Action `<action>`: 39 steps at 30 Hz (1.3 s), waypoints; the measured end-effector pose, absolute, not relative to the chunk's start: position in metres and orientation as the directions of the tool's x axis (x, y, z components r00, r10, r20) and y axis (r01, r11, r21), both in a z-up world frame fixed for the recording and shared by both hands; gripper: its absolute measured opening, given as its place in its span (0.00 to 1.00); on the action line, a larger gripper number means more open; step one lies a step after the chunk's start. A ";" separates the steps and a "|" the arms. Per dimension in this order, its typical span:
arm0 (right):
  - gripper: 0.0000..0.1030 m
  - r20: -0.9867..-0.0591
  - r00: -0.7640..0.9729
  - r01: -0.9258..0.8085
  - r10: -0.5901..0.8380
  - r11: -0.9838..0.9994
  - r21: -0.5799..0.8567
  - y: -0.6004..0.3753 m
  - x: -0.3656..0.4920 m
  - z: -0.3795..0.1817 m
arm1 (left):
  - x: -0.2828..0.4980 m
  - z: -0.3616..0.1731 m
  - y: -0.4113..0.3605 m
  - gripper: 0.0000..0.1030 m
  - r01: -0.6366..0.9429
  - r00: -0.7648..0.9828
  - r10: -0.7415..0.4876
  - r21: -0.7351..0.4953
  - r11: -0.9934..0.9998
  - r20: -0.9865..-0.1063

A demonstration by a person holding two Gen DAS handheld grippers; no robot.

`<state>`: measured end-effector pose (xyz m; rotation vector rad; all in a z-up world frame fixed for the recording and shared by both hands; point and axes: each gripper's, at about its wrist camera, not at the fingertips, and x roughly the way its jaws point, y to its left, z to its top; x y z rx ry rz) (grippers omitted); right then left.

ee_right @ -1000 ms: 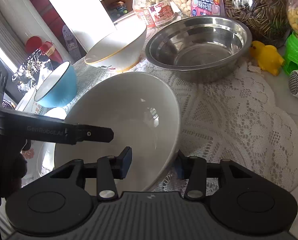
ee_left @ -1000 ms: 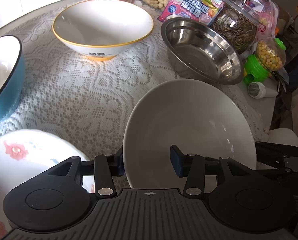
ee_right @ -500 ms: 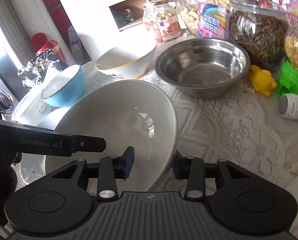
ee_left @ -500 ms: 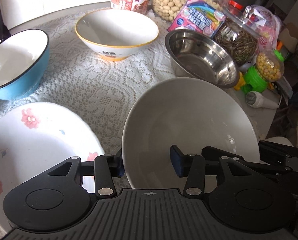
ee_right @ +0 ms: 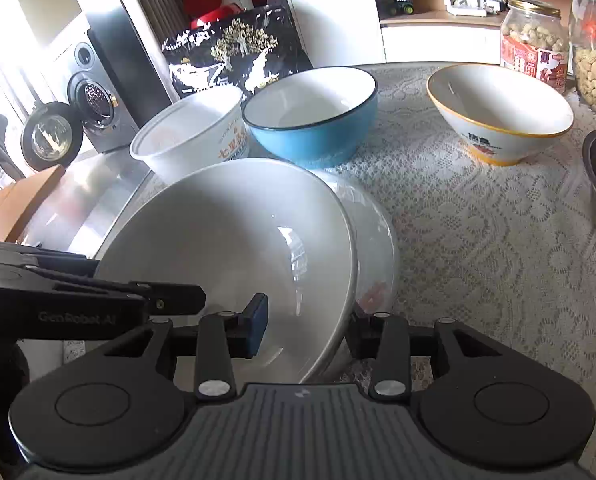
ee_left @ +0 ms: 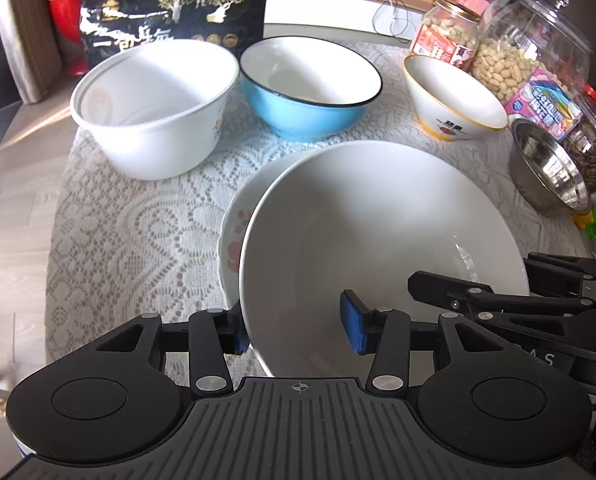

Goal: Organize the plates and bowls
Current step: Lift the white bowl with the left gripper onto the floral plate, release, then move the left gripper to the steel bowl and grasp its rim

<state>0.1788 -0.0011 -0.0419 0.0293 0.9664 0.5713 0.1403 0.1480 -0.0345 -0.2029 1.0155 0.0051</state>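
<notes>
White bowl (ee_left: 378, 240) is hanging just above the flowered plate (ee_left: 234, 240), both tongs, left (ee_left: 296, 326) and right (ee_right: 306, 326), clamping opposite rims, probably to nest it there.

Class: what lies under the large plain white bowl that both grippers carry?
Under the large plain white bowl a flowered white dish on the lace cloth shows as a crescent past its rim. The rest is covered.
</notes>
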 end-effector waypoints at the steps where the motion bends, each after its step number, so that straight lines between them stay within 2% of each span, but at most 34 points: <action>1: 0.38 -0.776 0.428 -0.444 0.463 0.856 0.265 0.001 0.180 -0.045 | 0.140 -0.034 0.151 0.47 -0.098 0.535 -0.104 -0.184 0.978 -0.838; 6: 0.39 -0.785 0.434 -0.454 0.441 0.860 0.232 0.004 0.185 -0.045 | 0.147 -0.041 0.157 0.45 -0.080 0.552 -0.136 -0.215 0.973 -0.823; 11: 0.40 -0.787 0.426 -0.449 0.445 0.860 0.244 0.003 0.195 -0.046 | 0.146 -0.049 0.170 0.35 -0.107 0.558 -0.171 -0.274 0.956 -0.812; 19: 0.39 -0.776 0.437 -0.421 0.455 0.866 0.271 -0.005 0.195 -0.040 | 0.141 -0.038 0.173 0.35 -0.120 0.582 -0.135 -0.248 0.961 -0.802; 24: 0.48 -0.731 0.533 -0.438 0.426 0.878 0.193 -0.009 0.185 -0.020 | 0.136 -0.015 0.171 0.35 -0.127 0.637 -0.075 -0.201 0.971 -0.767; 30: 0.48 -0.684 0.585 -0.406 0.435 0.888 0.217 -0.039 0.186 -0.006 | 0.149 0.015 0.147 0.35 -0.106 0.688 -0.074 -0.200 0.974 -0.722; 32: 0.48 -0.673 0.625 -0.366 0.397 0.910 0.196 -0.058 0.187 -0.004 | 0.159 0.024 0.130 0.35 -0.066 0.712 -0.113 -0.226 0.972 -0.693; 35: 0.51 -0.637 0.732 -0.223 0.242 0.969 0.112 -0.106 0.190 -0.003 | 0.189 0.030 0.093 0.35 0.017 0.729 -0.228 -0.317 0.948 -0.645; 38: 0.69 -0.599 0.800 -0.026 0.033 0.999 0.022 -0.159 0.195 -0.007 | 0.228 0.016 0.053 0.35 0.086 0.687 -0.359 -0.420 0.903 -0.632; 39: 0.70 -0.599 0.800 0.039 -0.035 0.999 -0.007 -0.176 0.198 -0.010 | 0.245 0.004 0.034 0.35 0.093 0.650 -0.403 -0.458 0.884 -0.645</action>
